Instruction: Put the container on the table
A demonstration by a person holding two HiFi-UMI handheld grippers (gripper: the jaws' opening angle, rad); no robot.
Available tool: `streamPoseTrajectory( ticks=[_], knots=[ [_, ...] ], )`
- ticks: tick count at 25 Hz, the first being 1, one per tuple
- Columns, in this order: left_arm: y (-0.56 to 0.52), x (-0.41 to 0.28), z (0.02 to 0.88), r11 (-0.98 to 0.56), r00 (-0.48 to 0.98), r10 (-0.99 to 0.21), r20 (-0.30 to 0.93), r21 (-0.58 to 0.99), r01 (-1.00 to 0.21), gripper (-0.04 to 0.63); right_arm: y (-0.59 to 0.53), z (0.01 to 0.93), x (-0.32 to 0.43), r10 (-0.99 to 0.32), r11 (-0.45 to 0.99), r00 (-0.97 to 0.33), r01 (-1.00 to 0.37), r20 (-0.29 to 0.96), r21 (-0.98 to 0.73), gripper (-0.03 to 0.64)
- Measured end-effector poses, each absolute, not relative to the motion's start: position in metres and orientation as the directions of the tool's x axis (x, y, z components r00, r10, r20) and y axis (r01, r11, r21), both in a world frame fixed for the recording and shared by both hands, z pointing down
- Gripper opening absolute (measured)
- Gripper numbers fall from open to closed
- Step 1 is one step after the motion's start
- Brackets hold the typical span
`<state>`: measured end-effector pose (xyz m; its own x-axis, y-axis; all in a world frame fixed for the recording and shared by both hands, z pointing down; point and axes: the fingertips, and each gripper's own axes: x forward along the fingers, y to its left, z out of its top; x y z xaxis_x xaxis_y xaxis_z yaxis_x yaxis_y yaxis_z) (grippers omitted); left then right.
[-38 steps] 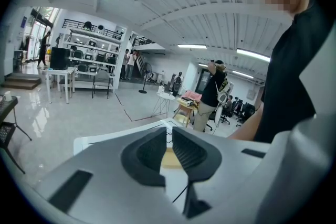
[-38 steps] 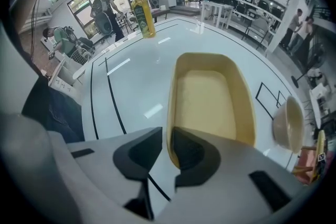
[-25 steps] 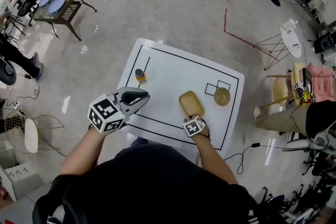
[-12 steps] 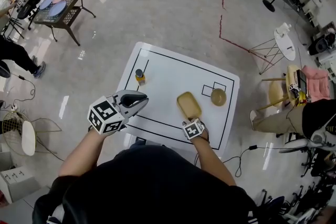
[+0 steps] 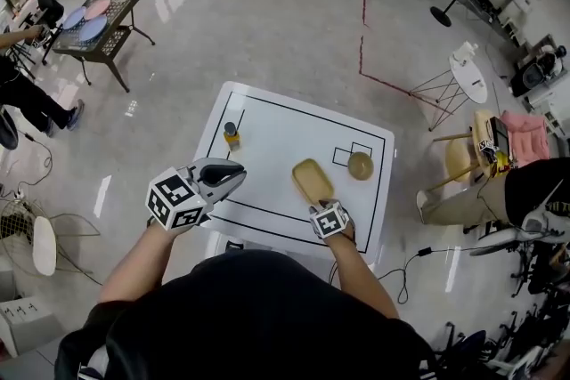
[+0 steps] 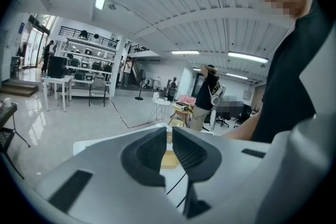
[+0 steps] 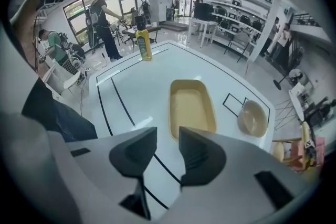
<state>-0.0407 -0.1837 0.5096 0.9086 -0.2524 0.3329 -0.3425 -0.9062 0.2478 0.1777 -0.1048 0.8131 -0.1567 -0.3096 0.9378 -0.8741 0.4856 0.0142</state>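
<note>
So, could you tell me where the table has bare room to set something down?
The table is bare across its middle, between the yellow bottle and the yellow container, and along the far edge. The right side is crowded: container, tan bowl and right hand-held gripper sit close.

left gripper (image 6: pixel 169 136) jaws almost together, empty, tan container (image 6: pixel 169 160) beyond them

Probably a lab: equipment shelves (image 6: pixel 86 50), taped floor (image 5: pixel 267 31)
</note>
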Motion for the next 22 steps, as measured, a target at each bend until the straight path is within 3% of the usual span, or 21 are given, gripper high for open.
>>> streamPoseTrajectory(
  ticks=[7, 22],
  knots=[
    [-0.17, -0.037, 0.502, -0.918, 0.916, -0.234, 0.325, 0.237, -0.318, 0.037, -0.09, 0.792, 0.175, -0.306, 0.435, -0.176, -0.9, 0.936, -0.027, 0.121],
    [-0.15, -0.029, 0.491, -0.94, 0.932, -0.183, 0.313, 0.221, -0.259, 0.037, -0.091, 0.719, 0.172, -0.482, 0.381, -0.205, -0.925, 0.852, -0.007, 0.089]
  ],
)
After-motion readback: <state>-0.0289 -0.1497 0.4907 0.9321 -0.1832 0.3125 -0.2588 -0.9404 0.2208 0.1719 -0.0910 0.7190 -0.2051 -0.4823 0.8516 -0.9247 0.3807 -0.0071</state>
